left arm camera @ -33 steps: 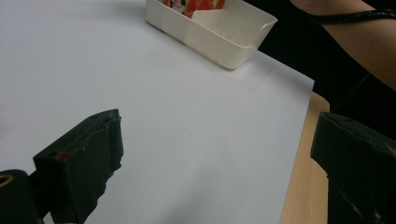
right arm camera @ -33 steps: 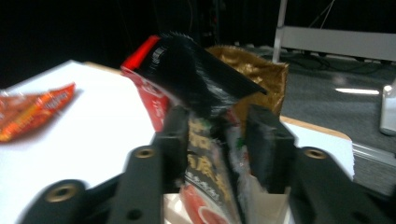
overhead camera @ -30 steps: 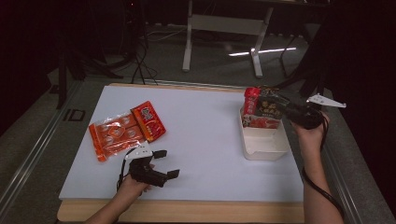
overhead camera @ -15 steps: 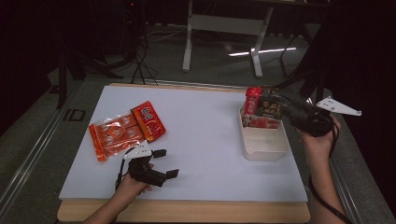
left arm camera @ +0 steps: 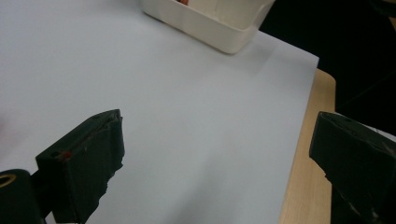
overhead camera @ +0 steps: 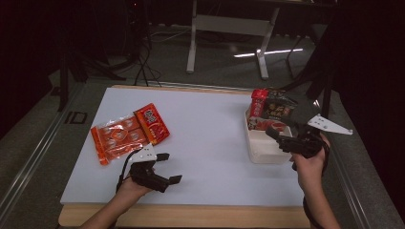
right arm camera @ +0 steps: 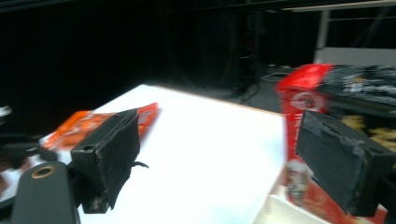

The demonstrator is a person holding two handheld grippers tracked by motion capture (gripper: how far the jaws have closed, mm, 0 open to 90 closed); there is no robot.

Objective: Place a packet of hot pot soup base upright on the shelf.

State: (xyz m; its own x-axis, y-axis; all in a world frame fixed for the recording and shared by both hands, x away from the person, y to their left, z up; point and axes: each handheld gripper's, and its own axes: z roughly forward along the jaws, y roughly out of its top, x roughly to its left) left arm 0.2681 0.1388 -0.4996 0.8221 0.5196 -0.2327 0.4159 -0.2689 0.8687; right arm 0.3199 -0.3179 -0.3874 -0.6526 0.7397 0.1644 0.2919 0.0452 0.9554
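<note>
White rectangular plastic bin (overhead camera: 263, 149) sits at the desk's right side, matte, rounded corners; standing in its far end are a red packet (overhead camera: 258, 106) and a dark glossy packet (overhead camera: 281, 108), touching each other. Right tongs (overhead camera: 276, 134) held in the right hand (overhead camera: 308, 162) just at the bin's right rim, jaws spread wide with nothing between them; grey three-cornered plate on top. Right gripper view, blurred, shows both packets close up past its right jaw, red one (right arm camera: 303, 116) crinkled foil, dark one (right arm camera: 364, 86) above it. Left tongs (overhead camera: 168, 168) low on the near-left desk in the left hand (overhead camera: 133, 183), jaws apart, empty. Left gripper view gives the bin's corner (left arm camera: 219, 30) at top and the pale wooden desk edge (left arm camera: 303, 154) beyond the white sheet (left arm camera: 187, 116). On the left side lie a clear orange packet (overhead camera: 114, 138) and a smaller red-orange packet (overhead camera: 152, 123), flat, overlapping, well apart from the bin. Desk (overhead camera: 200, 124) surface smooth white over wood.
</note>
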